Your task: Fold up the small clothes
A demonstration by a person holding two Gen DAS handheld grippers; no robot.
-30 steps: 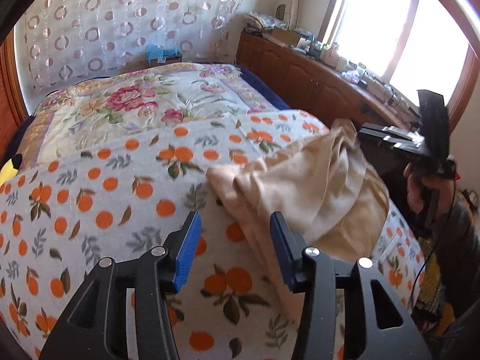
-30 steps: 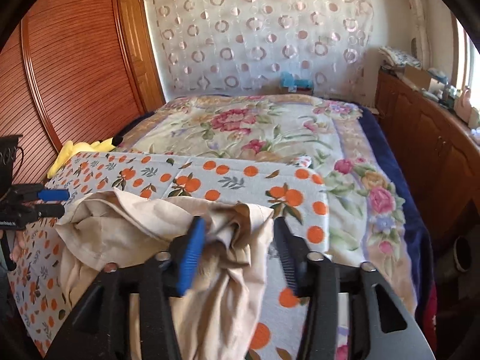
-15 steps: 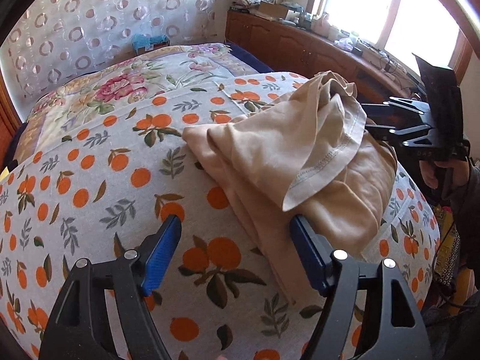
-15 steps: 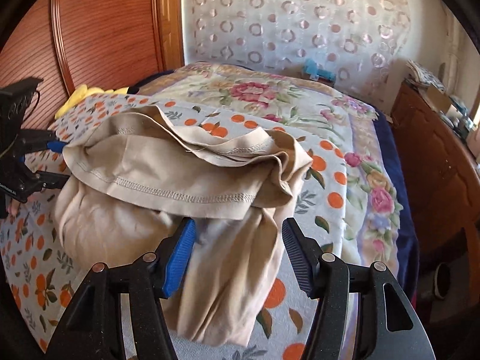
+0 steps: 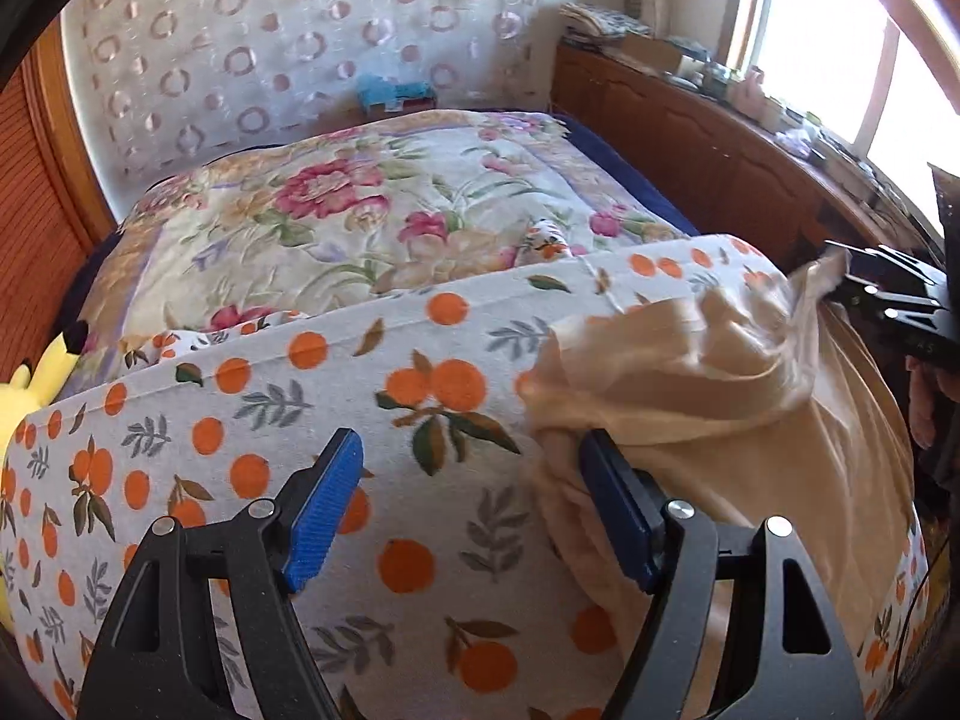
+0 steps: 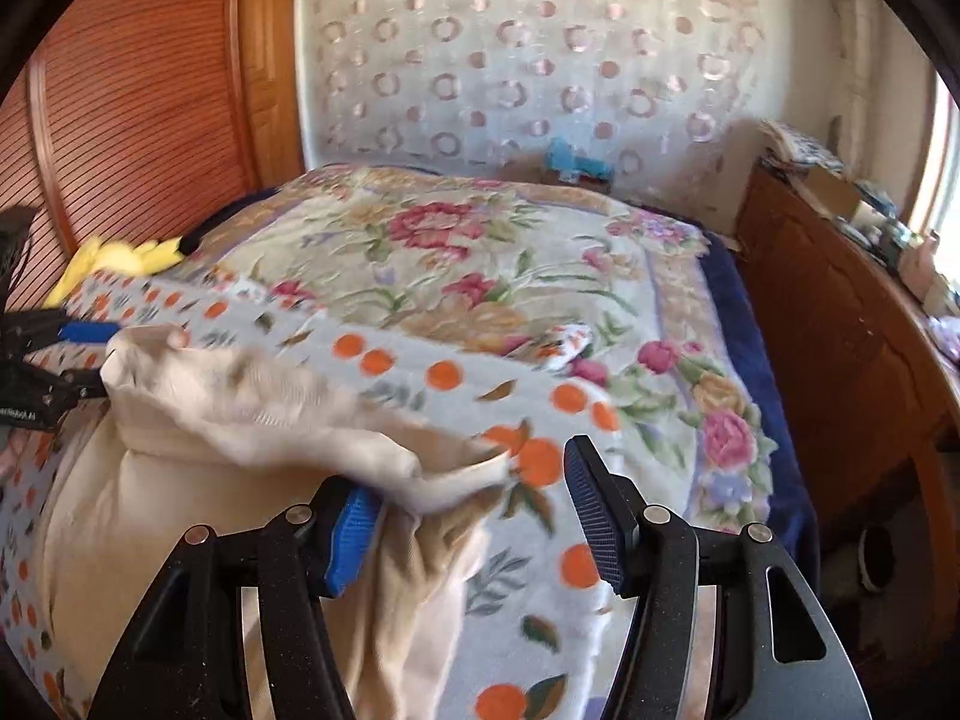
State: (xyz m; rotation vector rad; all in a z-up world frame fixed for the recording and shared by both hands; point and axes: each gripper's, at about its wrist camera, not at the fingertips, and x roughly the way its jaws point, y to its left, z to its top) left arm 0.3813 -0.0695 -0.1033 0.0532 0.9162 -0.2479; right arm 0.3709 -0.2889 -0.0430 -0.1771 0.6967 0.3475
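Observation:
A beige garment (image 5: 720, 420) lies bunched on the orange-print blanket (image 5: 336, 396), its upper layer folded over and rumpled. My left gripper (image 5: 471, 510) is open at the garment's left edge. Its right pad (image 5: 618, 516) touches the cloth, and only blanket shows between the fingers. In the right wrist view the beige garment (image 6: 240, 420) spreads to the left. My right gripper (image 6: 474, 522) is open, with the garment's right corner lying loosely between its fingers and cloth draped over the left pad (image 6: 351, 534). Each gripper shows at the other view's edge: the right gripper (image 5: 888, 300) and the left gripper (image 6: 78, 348).
The blanket covers the near part of a bed with a floral quilt (image 5: 360, 222). A yellow plush toy (image 5: 24, 396) sits at the bed's left edge. A wooden cabinet (image 6: 840, 330) with clutter runs along the right under a bright window (image 5: 840, 30). A curtain (image 6: 540, 48) hangs behind.
The left gripper's jaws have opened wider and it has slid left to the garment's edge. The right gripper has shifted right to the garment's corner. The cloth's top fold has been pulled flatter.

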